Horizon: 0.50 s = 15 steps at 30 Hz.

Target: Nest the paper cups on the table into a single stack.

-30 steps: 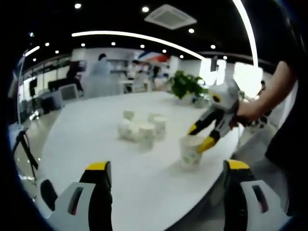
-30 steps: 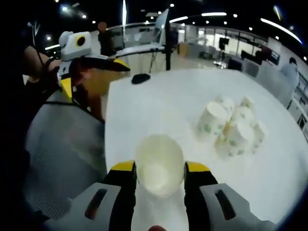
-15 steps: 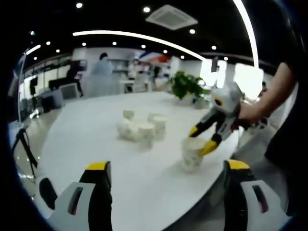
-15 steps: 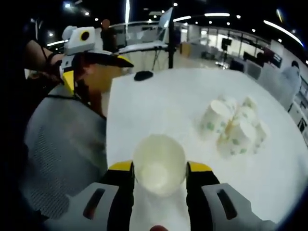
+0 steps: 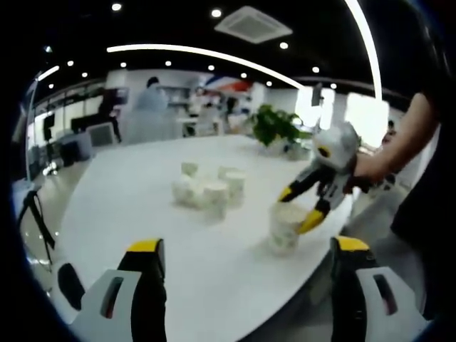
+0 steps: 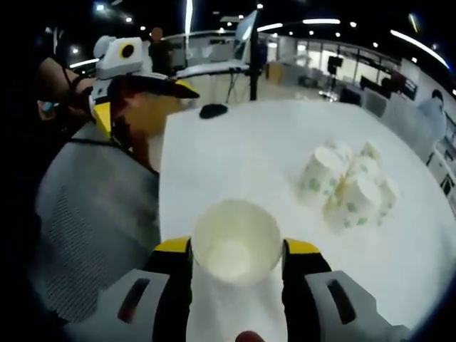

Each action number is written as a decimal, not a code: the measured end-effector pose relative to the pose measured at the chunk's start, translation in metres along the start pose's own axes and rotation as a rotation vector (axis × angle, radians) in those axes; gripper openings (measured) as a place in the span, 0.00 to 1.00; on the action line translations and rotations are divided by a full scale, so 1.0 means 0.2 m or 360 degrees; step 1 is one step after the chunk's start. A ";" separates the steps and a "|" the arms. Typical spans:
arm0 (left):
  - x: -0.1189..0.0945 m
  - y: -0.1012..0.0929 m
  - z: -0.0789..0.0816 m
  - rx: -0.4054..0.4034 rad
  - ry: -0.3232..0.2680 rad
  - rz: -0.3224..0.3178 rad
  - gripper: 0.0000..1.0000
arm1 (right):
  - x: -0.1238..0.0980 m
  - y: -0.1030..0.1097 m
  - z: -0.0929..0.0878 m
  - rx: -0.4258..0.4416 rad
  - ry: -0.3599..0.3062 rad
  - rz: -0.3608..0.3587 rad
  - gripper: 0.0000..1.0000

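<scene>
A white paper cup [image 6: 236, 239] with green dots stands upright near the table's edge, its mouth facing me. My right gripper [image 6: 239, 246] is shut on it, one yellow-tipped jaw on each side of the rim. In the left gripper view the same cup [image 5: 284, 226] sits between the right gripper's [image 5: 299, 206] jaws. A cluster of several paper cups [image 6: 349, 187], some on their sides, lies further in on the white table [image 6: 242, 142]; it is also in the left gripper view [image 5: 206, 191]. My left gripper [image 5: 248, 246] is open and empty, off the table's near edge, and appears in the right gripper view [image 6: 142, 100].
A small black object [image 6: 212, 110] lies at the table's far corner. A grey mesh chair [image 6: 92, 214] stands beside the table edge. A potted plant [image 5: 276, 127] sits at the table's far end. People stand in the background.
The right gripper view has tilted further over the held cup, so its mouth looks rounder and larger. The cup cluster and the left gripper have hardly moved.
</scene>
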<state>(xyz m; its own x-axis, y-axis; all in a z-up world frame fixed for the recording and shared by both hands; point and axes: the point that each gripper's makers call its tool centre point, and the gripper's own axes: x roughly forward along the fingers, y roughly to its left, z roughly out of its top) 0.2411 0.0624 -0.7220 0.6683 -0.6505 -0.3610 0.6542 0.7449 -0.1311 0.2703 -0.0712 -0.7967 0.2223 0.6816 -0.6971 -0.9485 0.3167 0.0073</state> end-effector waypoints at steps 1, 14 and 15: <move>0.00 0.00 0.00 0.0000 0.0000 -0.0001 0.97 | 0.00 0.00 0.00 -0.0006 0.0000 0.0004 0.47; 0.01 0.00 0.00 -0.0004 -0.0002 -0.0002 0.97 | 0.00 -0.01 0.00 -0.0026 0.0012 -0.0041 0.60; 0.01 0.00 0.00 -0.0003 0.0001 0.0000 0.97 | -0.01 0.00 -0.01 -0.0021 0.0013 -0.0037 0.60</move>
<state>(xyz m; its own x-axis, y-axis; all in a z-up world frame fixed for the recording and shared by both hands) 0.2420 0.0607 -0.7220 0.6679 -0.6506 -0.3613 0.6538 0.7449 -0.1329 0.2707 -0.0730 -0.7967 0.2425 0.6690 -0.7026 -0.9461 0.3235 -0.0185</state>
